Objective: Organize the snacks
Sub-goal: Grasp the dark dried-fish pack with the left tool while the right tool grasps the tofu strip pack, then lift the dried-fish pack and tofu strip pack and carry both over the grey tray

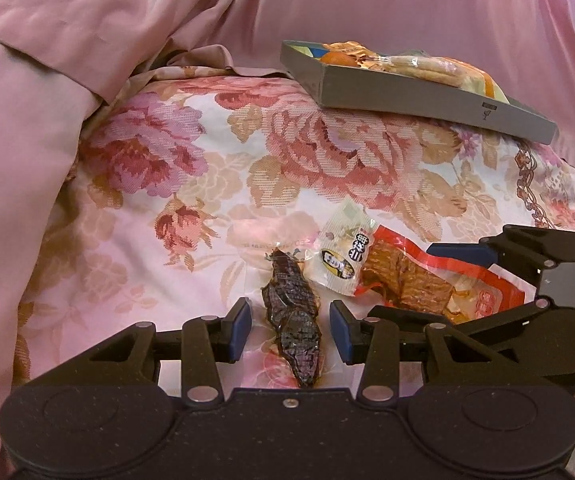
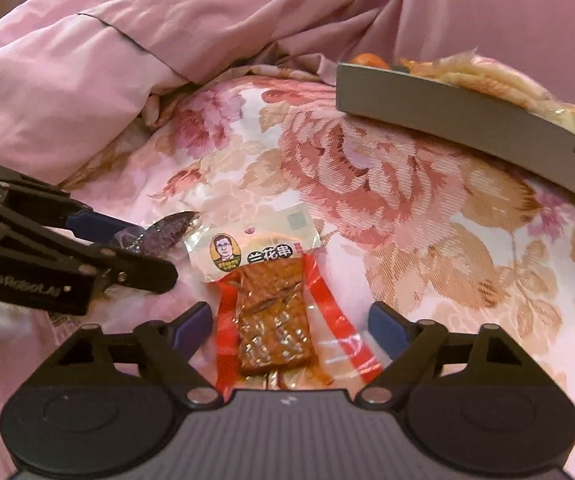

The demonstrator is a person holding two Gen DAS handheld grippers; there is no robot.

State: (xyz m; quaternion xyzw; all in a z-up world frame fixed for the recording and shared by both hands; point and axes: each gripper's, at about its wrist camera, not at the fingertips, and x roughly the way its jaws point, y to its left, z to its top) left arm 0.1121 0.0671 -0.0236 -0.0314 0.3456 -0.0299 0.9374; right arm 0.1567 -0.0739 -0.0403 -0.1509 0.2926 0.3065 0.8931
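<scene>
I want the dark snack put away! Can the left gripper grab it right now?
Probably yes. The left gripper is open with its fingers on either side of the dark snack, and nothing lies between them.

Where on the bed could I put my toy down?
The flowered bedspread is bare between the pink blanket, the grey box and the snacks. It is crowded near the dark snack, red packet and both grippers.

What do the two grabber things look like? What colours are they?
Both are black plastic with jointed link bars, silver rivets and round discs on their bodies. The left gripper has blue pads on its fingers; the right gripper does too. White lettering reading GenRobot.AI marks the left one's side.
</scene>
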